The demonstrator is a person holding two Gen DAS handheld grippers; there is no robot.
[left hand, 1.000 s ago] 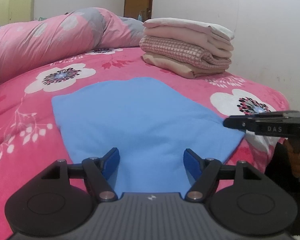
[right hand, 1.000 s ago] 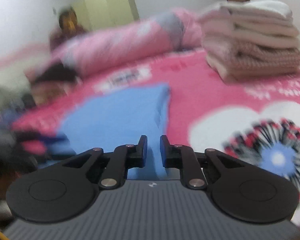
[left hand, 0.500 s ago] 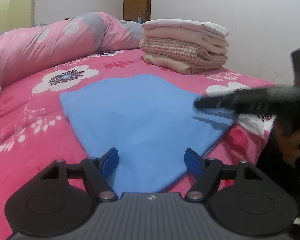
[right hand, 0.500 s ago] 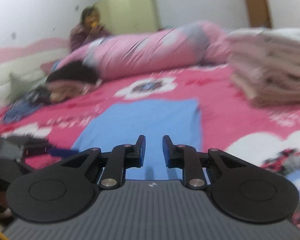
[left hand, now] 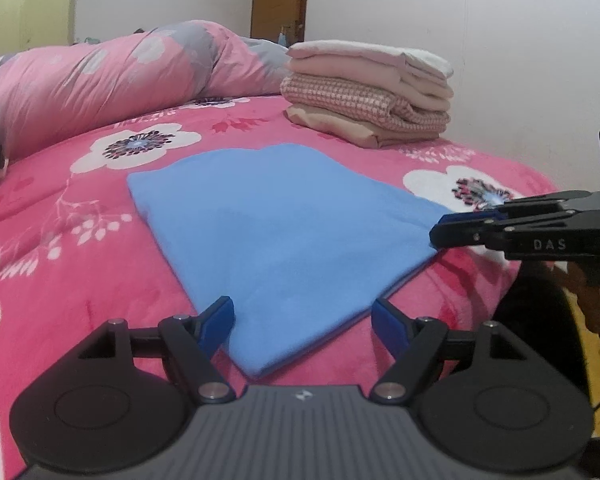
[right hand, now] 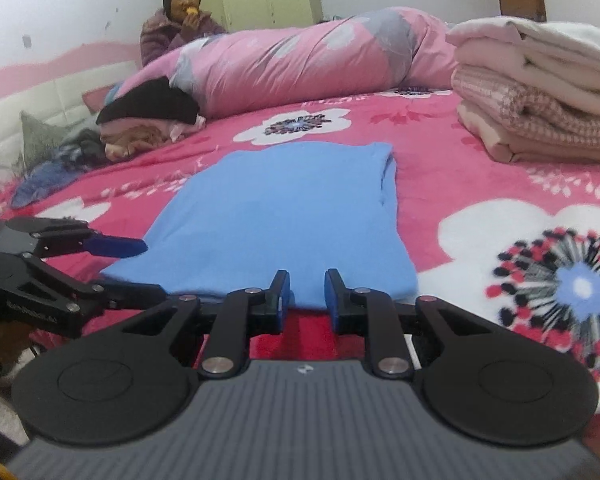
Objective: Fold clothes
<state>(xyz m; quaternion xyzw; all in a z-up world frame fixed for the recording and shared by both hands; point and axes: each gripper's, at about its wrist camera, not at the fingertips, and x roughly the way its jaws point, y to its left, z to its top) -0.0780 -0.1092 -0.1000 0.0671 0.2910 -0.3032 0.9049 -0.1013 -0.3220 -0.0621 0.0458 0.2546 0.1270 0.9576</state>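
Observation:
A light blue garment (left hand: 280,224) (right hand: 292,216) lies flat, folded lengthwise, on the pink flowered bedspread (left hand: 60,240). My left gripper (left hand: 302,312) is wide open, its blue pads either side of the garment's near left corner without touching it. It shows from the side (right hand: 150,268) in the right wrist view. My right gripper (right hand: 306,288) sits at the garment's near right edge, jaws a narrow gap apart with nothing pinched. Its tips (left hand: 440,232) hover at the cloth's right corner.
A stack of folded pink, checked and beige clothes (left hand: 372,96) (right hand: 540,100) stands at the far right by the wall. A rolled pink duvet (left hand: 100,80) crosses the back. Loose clothes (right hand: 140,120) are piled far left, and a person (right hand: 176,24) sits behind them.
Both grippers have drawn back toward the garment's near edge. The right gripper's jaws have parted slightly and its view has steadied. The garment lies as before.

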